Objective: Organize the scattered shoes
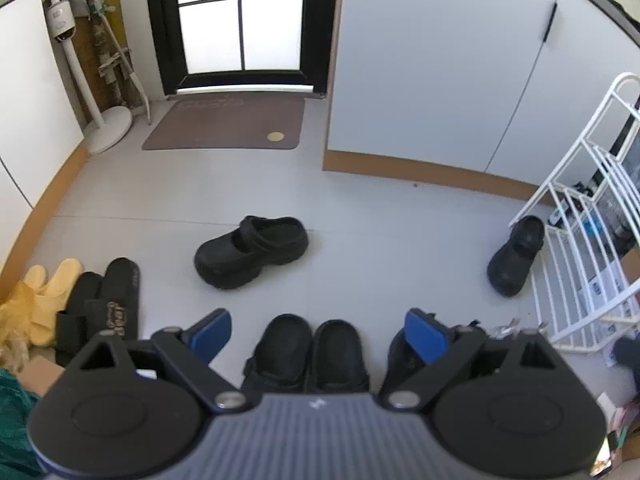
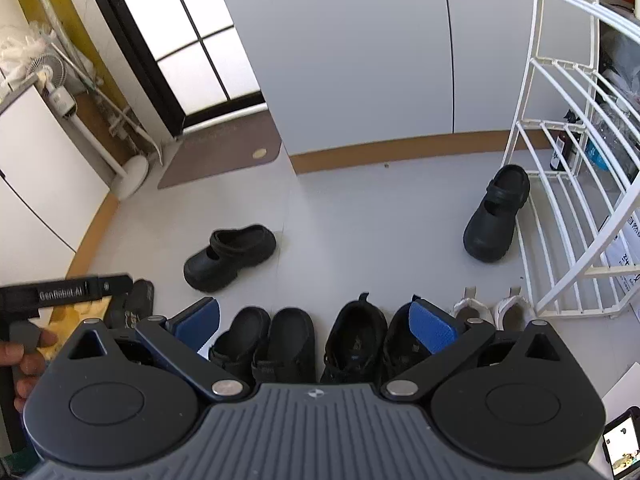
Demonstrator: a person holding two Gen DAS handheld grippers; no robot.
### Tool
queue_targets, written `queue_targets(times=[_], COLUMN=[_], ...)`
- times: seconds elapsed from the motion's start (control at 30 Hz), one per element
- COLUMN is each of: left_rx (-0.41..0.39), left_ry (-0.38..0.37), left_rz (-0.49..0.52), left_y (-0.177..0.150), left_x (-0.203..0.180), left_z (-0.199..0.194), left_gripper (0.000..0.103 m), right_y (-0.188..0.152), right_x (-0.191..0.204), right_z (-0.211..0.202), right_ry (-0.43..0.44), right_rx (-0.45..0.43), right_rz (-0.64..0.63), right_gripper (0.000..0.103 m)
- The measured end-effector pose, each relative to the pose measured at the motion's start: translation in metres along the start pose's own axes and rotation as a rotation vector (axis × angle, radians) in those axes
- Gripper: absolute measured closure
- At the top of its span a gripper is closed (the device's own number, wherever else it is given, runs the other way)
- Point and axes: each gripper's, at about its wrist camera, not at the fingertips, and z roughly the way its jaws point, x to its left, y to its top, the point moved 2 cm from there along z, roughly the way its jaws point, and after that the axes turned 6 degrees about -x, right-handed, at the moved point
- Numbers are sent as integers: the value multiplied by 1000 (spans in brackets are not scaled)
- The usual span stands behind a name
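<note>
Plainly, both the left gripper [image 1: 318,330] and the right gripper [image 2: 316,326] are spread wide, and nothing is held. Two black clogs [image 1: 251,252] [image 2: 496,214] are left apart on the pale floor [image 1: 380,220], near a white rack [image 2: 568,184].

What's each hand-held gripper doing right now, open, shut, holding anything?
Left hand-held gripper: open wide, nothing held, above the black clogs.
Right hand-held gripper: open, nothing held.

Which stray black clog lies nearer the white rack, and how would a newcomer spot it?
Start at the white wire rack on the right. A chunky black strap clog stands against its lower rails, toe toward the camera. Its twin lies alone mid-floor, and the other shoes sit paired in the near row.
</note>
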Motion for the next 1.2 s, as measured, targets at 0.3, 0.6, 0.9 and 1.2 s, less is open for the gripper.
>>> queue_targets(times=[0.3,0.6,0.9,1.2], left_rx=[77,16,13,7], left_ry=[-47,41,28,-5], left_rz=[-92,-148,-210,-263], left_y=[-14,0,4,5], left_x=[13,49,73,76], left_z=[40,41,41,36], left_gripper=[8,9,9,9], right_y=[-17,-21,-8,7], right_x=[-13,10,32,24], right_z=[22,27,5,-14], right_ry=[-89,-155,-179,-221], right_rx=[23,45,21,-5], right_rz=[32,39,16,15], right_gripper=[0,0,0,0])
